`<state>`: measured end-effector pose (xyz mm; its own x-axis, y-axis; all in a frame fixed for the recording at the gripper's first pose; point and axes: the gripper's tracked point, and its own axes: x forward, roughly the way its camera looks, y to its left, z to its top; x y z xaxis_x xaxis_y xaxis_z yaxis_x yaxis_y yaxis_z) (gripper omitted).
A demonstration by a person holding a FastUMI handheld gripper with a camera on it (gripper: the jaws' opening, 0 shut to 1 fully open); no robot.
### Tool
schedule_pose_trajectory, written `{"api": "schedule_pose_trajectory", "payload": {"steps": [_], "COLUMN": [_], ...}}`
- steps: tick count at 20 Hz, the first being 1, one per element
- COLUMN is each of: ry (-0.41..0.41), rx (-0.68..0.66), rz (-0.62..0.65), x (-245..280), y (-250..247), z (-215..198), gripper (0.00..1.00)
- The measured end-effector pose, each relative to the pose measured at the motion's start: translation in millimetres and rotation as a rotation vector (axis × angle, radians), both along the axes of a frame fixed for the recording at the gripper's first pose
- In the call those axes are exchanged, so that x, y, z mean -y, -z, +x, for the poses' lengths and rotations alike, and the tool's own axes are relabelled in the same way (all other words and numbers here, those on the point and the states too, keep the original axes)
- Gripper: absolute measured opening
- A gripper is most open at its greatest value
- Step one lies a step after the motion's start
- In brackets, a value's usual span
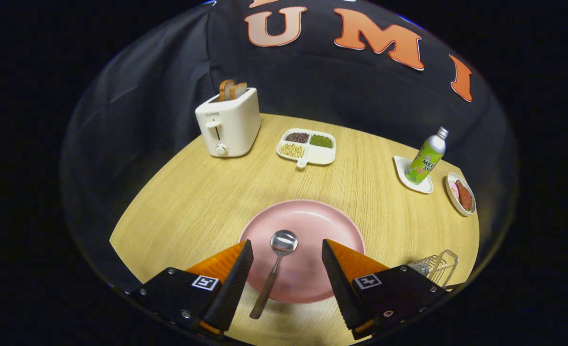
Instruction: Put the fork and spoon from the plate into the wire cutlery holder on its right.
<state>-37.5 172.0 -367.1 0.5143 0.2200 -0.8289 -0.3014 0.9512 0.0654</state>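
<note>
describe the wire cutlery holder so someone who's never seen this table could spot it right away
Start at the pink plate near the front of the round wooden table, where a spoon lies between the open fingers of the gripper. Just to the plate's right, partly behind one finger, stands the wire cutlery holder. It is the one see-through frame of thin metal wire; its neighbours are solid dishes and a bottle.

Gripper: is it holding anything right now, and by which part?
Nothing is held. The gripper is open, its fingers apart on either side of the spoon, which lies on the pink plate.
</note>
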Motion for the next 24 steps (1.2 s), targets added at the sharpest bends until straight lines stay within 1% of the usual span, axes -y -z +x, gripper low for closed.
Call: {"api": "schedule_pose_trajectory", "payload": {"steps": [1, 4, 5, 7, 8, 9, 10, 11, 12, 13, 14, 15, 16, 18, 20, 22, 24], "ry": [-0.003, -0.007, -0.006, -0.010, -0.019, -0.027, -0.037, -0.041, -0.046, -0.047, -0.044, -0.038, -0.032, -0.031, -0.017, 0.009, 0.023], "rx": [-0.026, -0.125, -0.153, -0.181, -0.192, -0.205, -0.216, -0.220, -0.233, -0.249, -0.270, -0.284, -0.298, -0.308, -0.335, -0.334, -0.300], "rz": [-0.006, -0.019, -0.027, -0.041, -0.044, -0.052, -0.056, -0.070, -0.074, -0.081, -0.088, -0.085, -0.090, -0.085, -0.053, -0.033, -0.034], "x": [-1, -2, -1, 0, -1, -1, -2, -1, 0, 0, 1, 0, 1, 4, 4, 7, 18], "y": [9, 35, 41, 48, 51, 53, 54, 56, 57, 60, 61, 62, 64, 64, 63, 58, 48], "z": [-4, -19, -24, -29, -31, -34, -35, -37, -38, -42, -45, -47, -49, -48, -49, -46, -39], "gripper": [0.86, 0.76, 0.74, 0.68, 0.62, 0.59, 0.53, 0.50, 0.43, 0.40, 0.32, 0.29, 0.22, 0.12, 0.07, 0.06, 0.06]}}
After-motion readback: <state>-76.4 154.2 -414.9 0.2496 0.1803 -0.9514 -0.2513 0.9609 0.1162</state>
